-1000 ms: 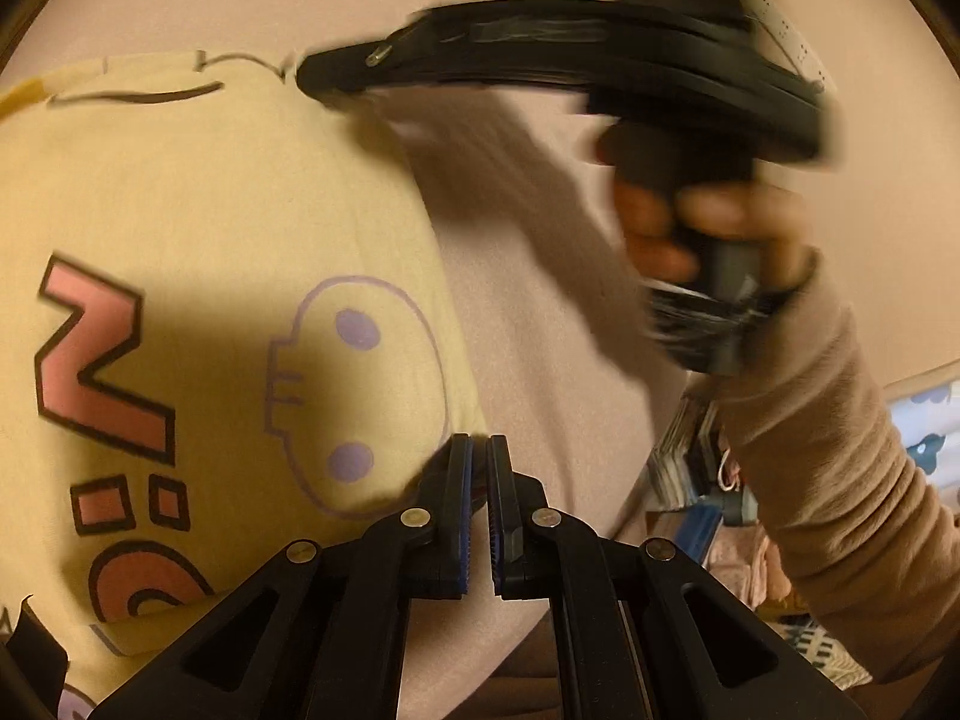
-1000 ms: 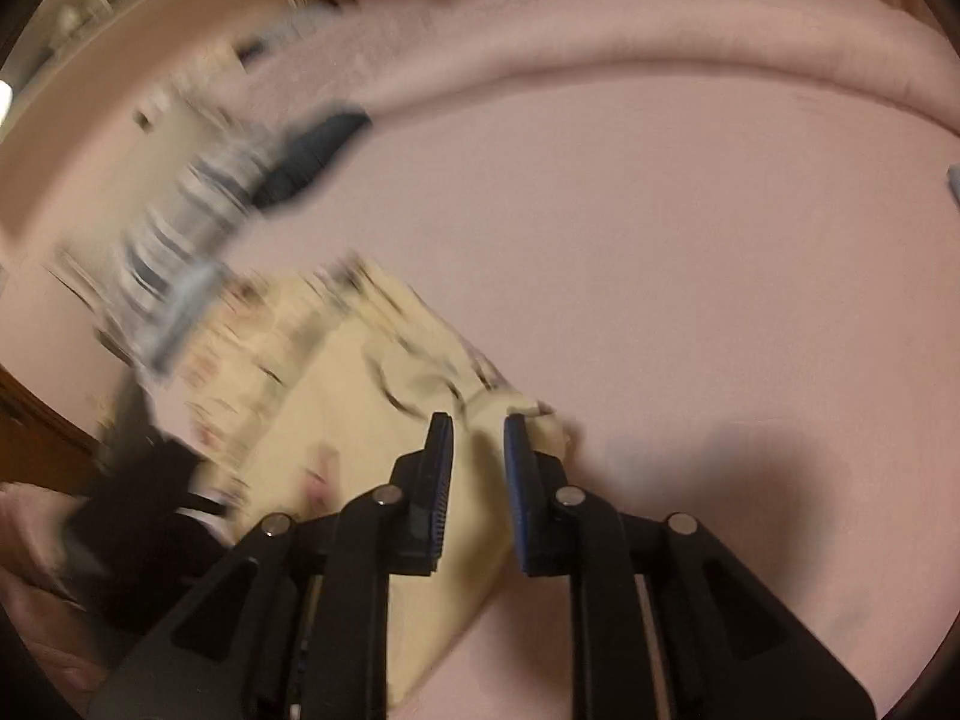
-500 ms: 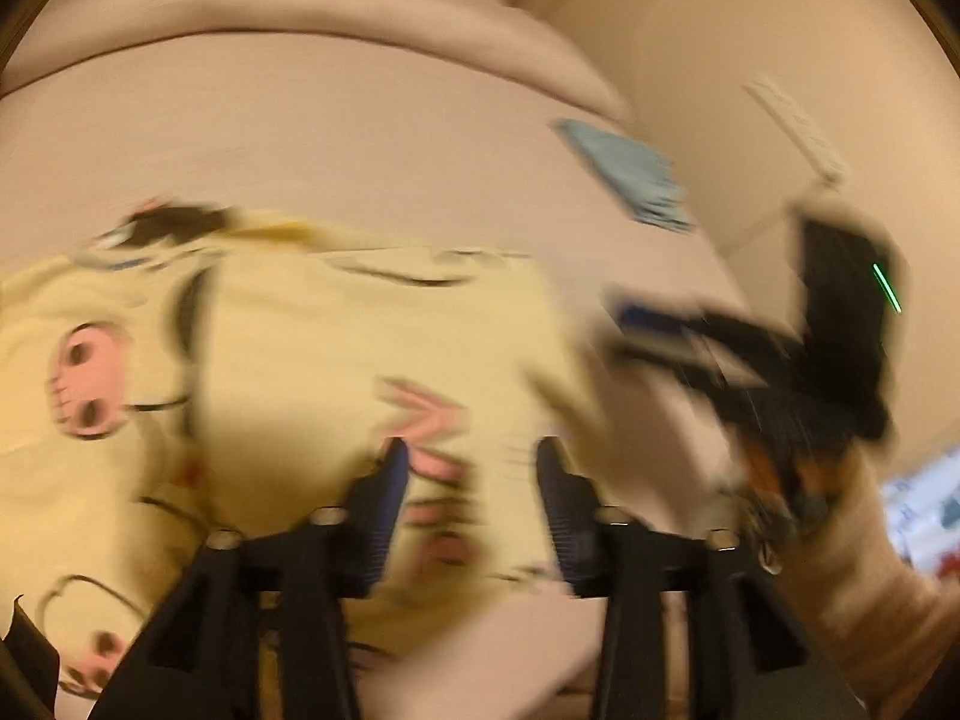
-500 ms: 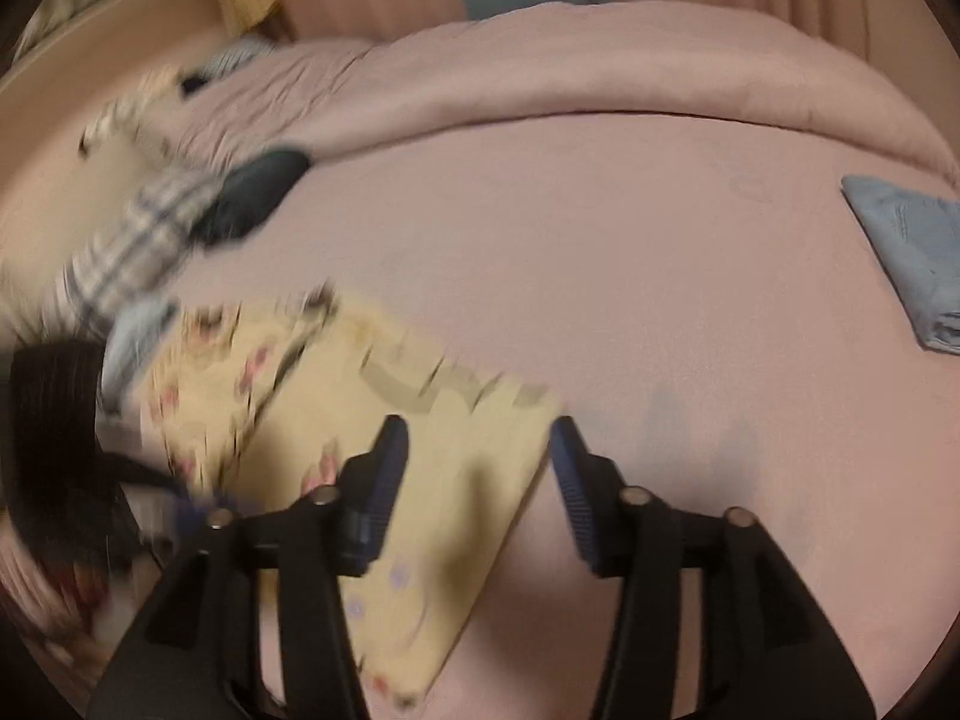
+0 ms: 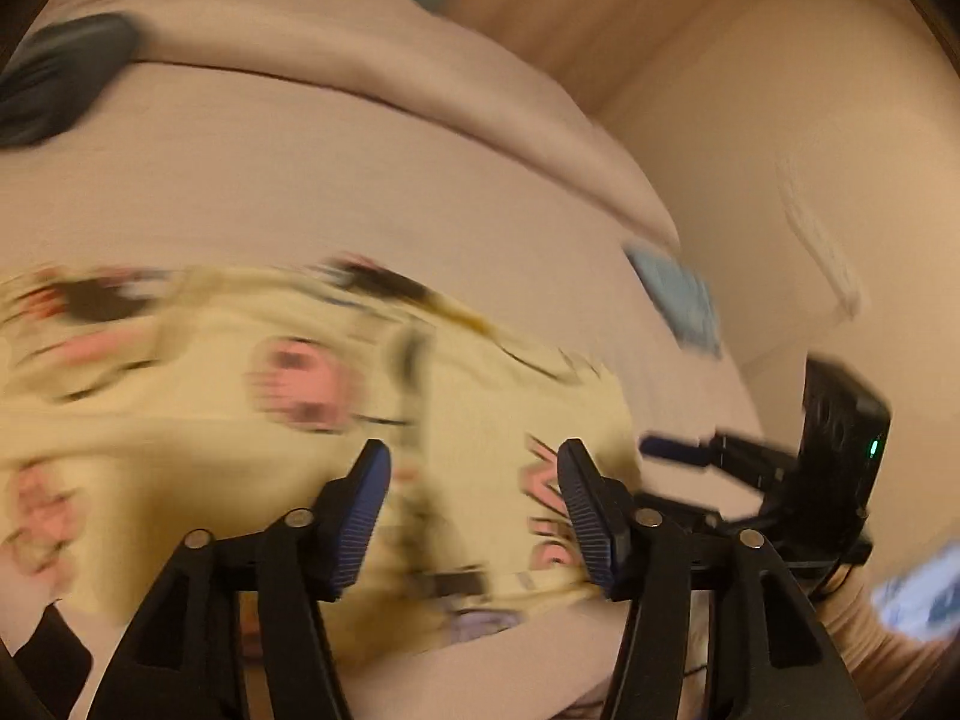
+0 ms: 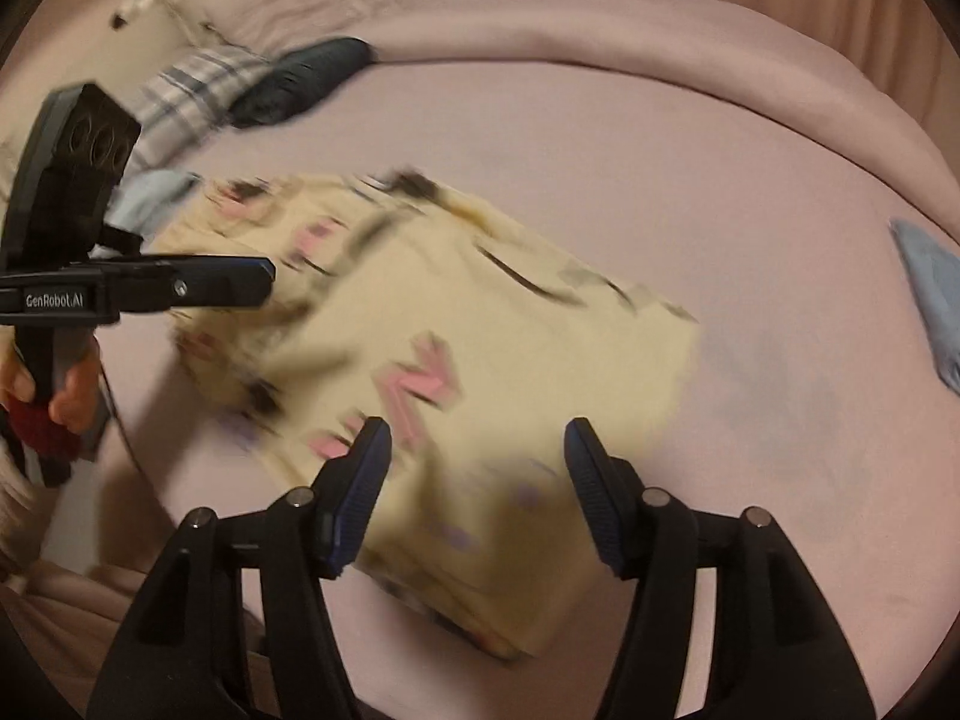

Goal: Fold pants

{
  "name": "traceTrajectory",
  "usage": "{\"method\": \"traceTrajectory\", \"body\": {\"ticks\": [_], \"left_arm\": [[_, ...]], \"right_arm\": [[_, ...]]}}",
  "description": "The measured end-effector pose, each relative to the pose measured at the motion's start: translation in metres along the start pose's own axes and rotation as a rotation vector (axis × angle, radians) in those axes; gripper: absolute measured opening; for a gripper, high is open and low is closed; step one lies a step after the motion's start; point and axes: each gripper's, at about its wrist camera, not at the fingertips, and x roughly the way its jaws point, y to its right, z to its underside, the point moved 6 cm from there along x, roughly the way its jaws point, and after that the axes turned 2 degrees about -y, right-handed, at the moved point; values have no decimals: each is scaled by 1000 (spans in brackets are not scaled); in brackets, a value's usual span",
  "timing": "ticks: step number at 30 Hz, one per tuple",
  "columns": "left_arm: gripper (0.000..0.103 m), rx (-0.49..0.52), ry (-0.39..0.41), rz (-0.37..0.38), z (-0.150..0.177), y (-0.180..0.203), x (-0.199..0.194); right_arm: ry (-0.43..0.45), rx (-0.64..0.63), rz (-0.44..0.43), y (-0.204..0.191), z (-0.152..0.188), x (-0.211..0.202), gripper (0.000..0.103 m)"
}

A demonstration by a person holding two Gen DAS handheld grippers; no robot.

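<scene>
Both the left gripper (image 5: 474, 510) and right gripper (image 6: 477, 480) hover with jaws spread wide, holding nothing. The folded yellow pants (image 6: 480, 360) lie mid-bed (image 6: 660, 180). A careless regrasp could snag one layer and undo the fold.

A pink bed (image 6: 600, 192) carries yellow printed pants (image 6: 456, 348) near its middle, a blue folded cloth (image 6: 930, 300) at right, and a dark pillow (image 6: 300, 81) and plaid cloth (image 6: 192, 90) far left.
</scene>
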Motion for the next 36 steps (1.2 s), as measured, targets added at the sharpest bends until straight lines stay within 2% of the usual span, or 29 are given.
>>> {"method": "traceTrajectory", "body": {"ticks": [5, 8, 10, 16, 23, 28, 32, 34, 35, 36], "left_arm": [[58, -189, 144, -139, 2, -90, -71], [58, -319, 186, -160, 13, -139, -95], [58, -383, 200, -168, 20, -163, -100], [58, -468, 210, -158, 31, -189, -95], [58, -455, 172, -151, 13, -208, -73], [58, -501, 199, -45, 2, -220, -68], [58, -492, 189, 9, -3, -219, -65], [47, -490, 195, 31, -6, -218, -64], [29, -507, 198, 34, -6, -220, -62], [16, -532, 195, 44, -4, -224, -59]], "right_arm": [[-1, -59, -151, -63, -33, 22, 63], [-3, -83, -240, -101, -57, 39, 63], [-13, -121, -267, -127, -73, 50, 63], [-72, -249, -326, -187, -121, 88, 63], [-107, -287, -356, -217, -147, 111, 63], [-100, -258, -377, -216, -143, 112, 63], [-97, -220, -378, -208, -139, 112, 63], [-95, -202, -385, -204, -136, 111, 63], [-93, -192, -386, -202, -135, 110, 63], [-94, -184, -387, -201, -132, 109, 63]]}}
